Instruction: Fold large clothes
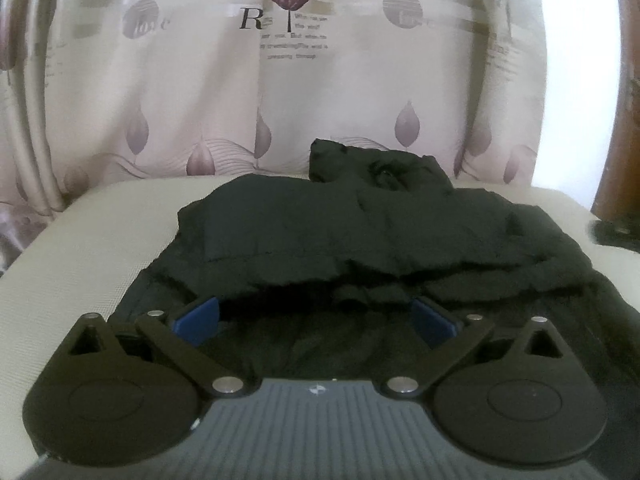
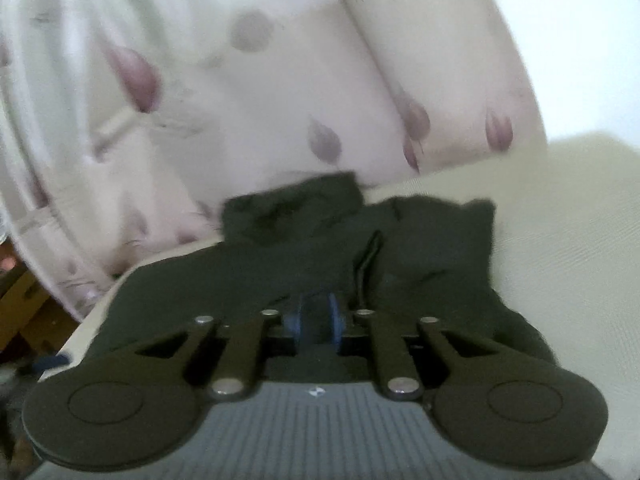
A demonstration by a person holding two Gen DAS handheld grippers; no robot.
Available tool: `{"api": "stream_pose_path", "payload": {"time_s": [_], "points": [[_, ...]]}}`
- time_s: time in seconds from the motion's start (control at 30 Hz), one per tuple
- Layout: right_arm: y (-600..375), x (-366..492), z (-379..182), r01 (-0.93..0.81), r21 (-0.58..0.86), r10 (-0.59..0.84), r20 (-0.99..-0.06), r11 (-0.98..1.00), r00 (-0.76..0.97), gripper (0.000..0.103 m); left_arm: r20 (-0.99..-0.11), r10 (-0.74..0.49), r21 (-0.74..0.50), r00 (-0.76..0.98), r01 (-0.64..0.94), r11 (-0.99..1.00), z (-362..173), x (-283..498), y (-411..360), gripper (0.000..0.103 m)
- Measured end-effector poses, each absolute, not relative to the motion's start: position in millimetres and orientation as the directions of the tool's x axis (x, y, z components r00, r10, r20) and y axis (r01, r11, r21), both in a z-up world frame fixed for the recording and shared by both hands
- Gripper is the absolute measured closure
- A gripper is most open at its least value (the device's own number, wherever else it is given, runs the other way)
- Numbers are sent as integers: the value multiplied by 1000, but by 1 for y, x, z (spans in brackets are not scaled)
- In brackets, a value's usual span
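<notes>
A large black garment (image 1: 360,224) lies bunched in folds on a cream surface (image 1: 80,248). My left gripper (image 1: 316,316) is open wide, low over the garment's near edge, with its blue pads (image 1: 196,318) on either side of a fold. In the right wrist view the same garment (image 2: 280,256) lies across the cream surface (image 2: 560,240). My right gripper (image 2: 316,318) is shut on a fold of the black garment, its blue pads (image 2: 334,318) close together with dark cloth between them. This view is blurred.
A pale curtain with purple leaf prints (image 1: 280,80) hangs just behind the surface, and it also shows in the right wrist view (image 2: 240,100). A dark small object (image 1: 616,232) lies at the right edge. Brown furniture (image 2: 20,300) stands at the lower left.
</notes>
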State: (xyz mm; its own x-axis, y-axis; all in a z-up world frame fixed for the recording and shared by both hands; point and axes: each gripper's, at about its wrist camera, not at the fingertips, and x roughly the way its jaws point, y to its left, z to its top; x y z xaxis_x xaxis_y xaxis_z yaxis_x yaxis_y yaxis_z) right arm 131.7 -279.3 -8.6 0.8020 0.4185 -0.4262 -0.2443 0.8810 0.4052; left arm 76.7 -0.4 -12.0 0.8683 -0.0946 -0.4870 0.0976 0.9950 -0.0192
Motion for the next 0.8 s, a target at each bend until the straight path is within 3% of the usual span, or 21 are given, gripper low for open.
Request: {"api": "stream_pose_path", "payload": {"time_s": [0.03,0.1,0.17,0.4,0.8], "points": [[-283,110,-4,-254,385,411,-414,888,812,70,-488,-96,-18,868,100,995,-11,73,-2,2],[-291,67,1,-246,340,375,-396,908,838,41,-488,-97,-11,867,105,994,-11,66,-5,1],[-302,25,1,-212,301,320,-377,930,869,28,-483,-101,-3,870,114,994,-10,57,-7,1],[-374,-74,-32,32,336,124,-432,941,893,24,-466,-101,40,879,135,990,-11,33,-17,0],[-396,-107,-70,172,451,71,-472,876,879,14,-465,-75,80,882,127,989,-10,7,-14,0]]}}
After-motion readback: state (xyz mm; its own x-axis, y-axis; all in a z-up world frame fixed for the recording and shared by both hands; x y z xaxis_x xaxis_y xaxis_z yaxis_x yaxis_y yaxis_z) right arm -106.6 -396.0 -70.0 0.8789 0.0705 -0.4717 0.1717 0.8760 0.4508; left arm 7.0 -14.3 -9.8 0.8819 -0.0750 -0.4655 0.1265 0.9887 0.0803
